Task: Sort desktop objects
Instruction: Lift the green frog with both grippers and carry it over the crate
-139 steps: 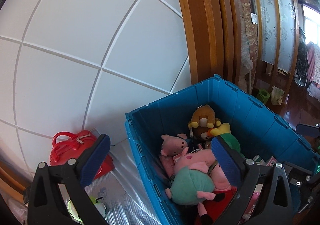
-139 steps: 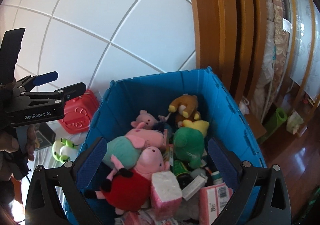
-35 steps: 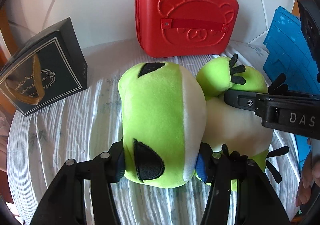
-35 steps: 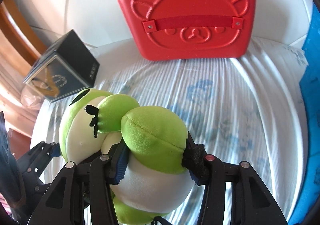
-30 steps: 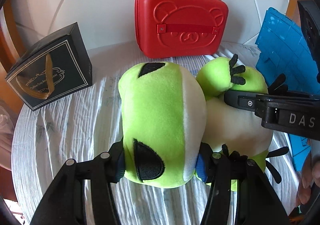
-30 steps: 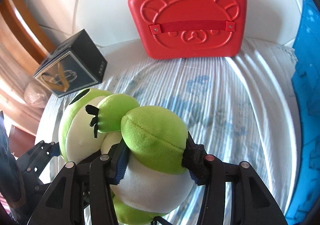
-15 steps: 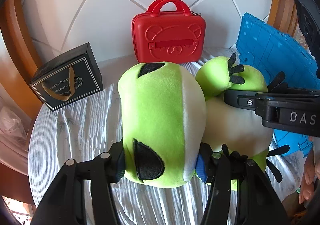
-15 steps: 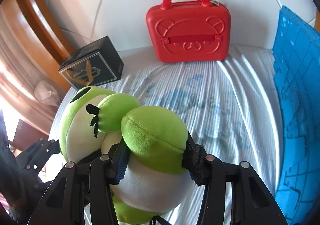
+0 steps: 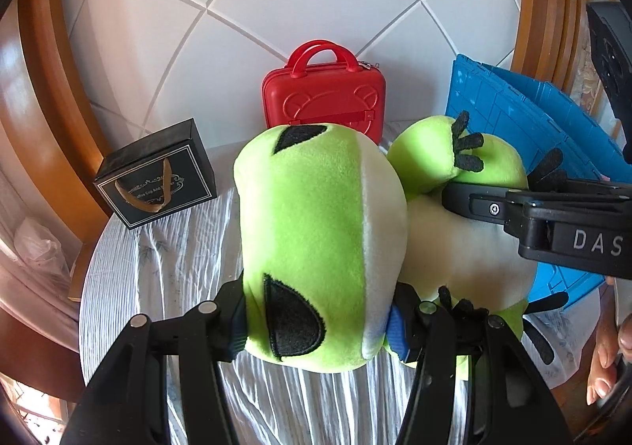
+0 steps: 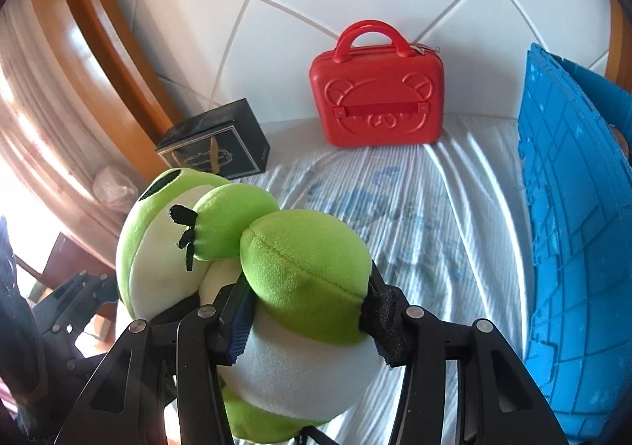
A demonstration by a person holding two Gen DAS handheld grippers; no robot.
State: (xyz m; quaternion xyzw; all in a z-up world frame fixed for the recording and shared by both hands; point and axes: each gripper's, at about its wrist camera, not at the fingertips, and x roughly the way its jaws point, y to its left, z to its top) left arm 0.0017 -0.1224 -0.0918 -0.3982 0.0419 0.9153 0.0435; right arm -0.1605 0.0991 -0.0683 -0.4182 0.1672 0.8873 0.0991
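A green and white plush frog [image 9: 316, 231] hangs in the air above the round table [image 9: 166, 271], held by both grippers. My left gripper [image 9: 318, 320] is shut on the frog's head. My right gripper [image 10: 304, 312] is shut on the frog's [image 10: 300, 271] body and leg; its black frame also shows in the left wrist view [image 9: 553, 219]. The blue crate's [image 10: 572, 215] outer wall stands at the right of the table; it also shows in the left wrist view [image 9: 513, 117]. Its inside is hidden.
A red bear-face case [image 10: 375, 97] stands upright against the white tiled wall at the table's back. A black gift bag [image 9: 158, 176] sits at the back left. Wooden trim curves along the left. The table has a white striped cloth.
Both grippers have lifted the frog higher off the table. The case, the bag and the table look smaller and farther below. The grip on the frog is the same.
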